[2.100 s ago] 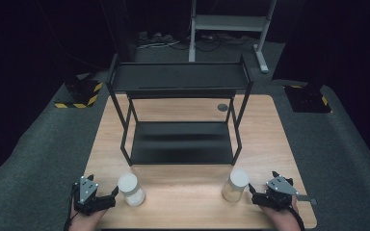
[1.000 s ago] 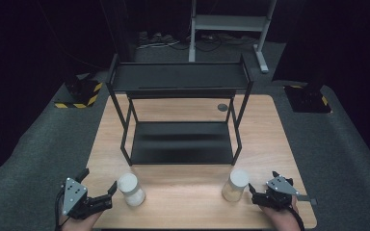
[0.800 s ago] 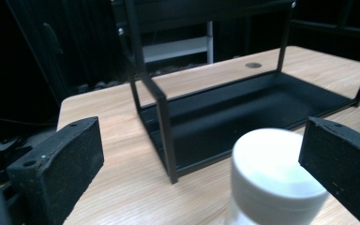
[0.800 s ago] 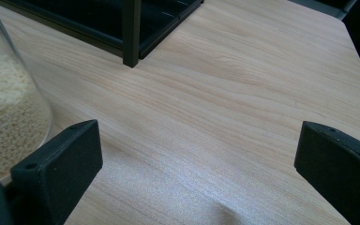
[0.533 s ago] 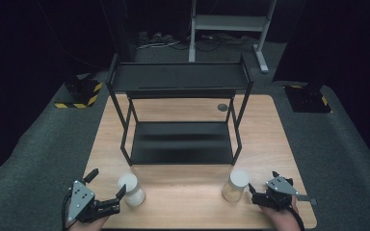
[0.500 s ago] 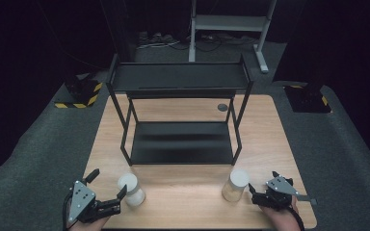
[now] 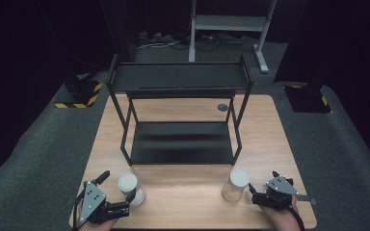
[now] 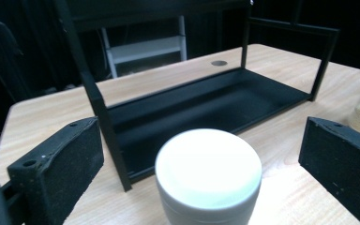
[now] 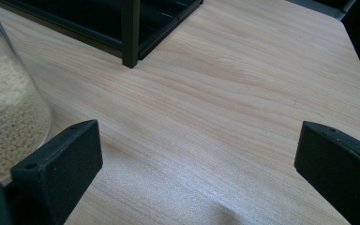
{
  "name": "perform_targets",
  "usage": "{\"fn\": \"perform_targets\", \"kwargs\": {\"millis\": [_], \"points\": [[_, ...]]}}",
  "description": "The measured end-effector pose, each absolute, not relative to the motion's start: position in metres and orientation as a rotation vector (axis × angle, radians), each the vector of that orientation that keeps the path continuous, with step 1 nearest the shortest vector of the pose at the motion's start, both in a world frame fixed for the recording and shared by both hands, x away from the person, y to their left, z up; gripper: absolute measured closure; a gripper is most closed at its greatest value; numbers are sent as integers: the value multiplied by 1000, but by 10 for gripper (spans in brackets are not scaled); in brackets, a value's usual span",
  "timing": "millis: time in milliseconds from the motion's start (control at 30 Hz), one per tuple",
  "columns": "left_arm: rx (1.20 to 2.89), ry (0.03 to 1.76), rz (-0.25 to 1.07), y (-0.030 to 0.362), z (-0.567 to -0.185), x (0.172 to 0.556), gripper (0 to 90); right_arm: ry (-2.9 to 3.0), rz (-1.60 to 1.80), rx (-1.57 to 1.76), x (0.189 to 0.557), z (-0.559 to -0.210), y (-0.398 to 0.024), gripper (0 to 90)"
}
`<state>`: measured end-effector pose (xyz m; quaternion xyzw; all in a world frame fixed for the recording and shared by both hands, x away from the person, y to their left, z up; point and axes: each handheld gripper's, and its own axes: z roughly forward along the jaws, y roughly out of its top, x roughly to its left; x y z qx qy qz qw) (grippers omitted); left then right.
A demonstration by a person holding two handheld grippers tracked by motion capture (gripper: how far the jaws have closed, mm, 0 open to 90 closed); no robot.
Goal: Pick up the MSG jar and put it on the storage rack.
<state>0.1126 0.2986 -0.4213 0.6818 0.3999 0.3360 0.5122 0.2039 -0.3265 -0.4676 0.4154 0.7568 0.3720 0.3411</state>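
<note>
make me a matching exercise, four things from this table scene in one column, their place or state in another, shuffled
Things:
1. left jar
2. right jar
3. black rack
4. right gripper

Places or states:
a. mid-table, both shelves bare
b. between open jaws
c. open, nothing between its jaws
d. just left of the right gripper, grains inside

Pairs: 1-b, 2-d, 3-a, 4-c
</note>
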Motion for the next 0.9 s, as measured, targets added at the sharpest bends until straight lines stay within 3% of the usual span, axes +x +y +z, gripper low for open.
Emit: {"fn": "perform_targets", "kwargs": {"millis": [900], "points": [[1687, 971, 753, 294, -444, 125, 5, 1962, 970, 1091, 204, -468, -327, 6]]}}
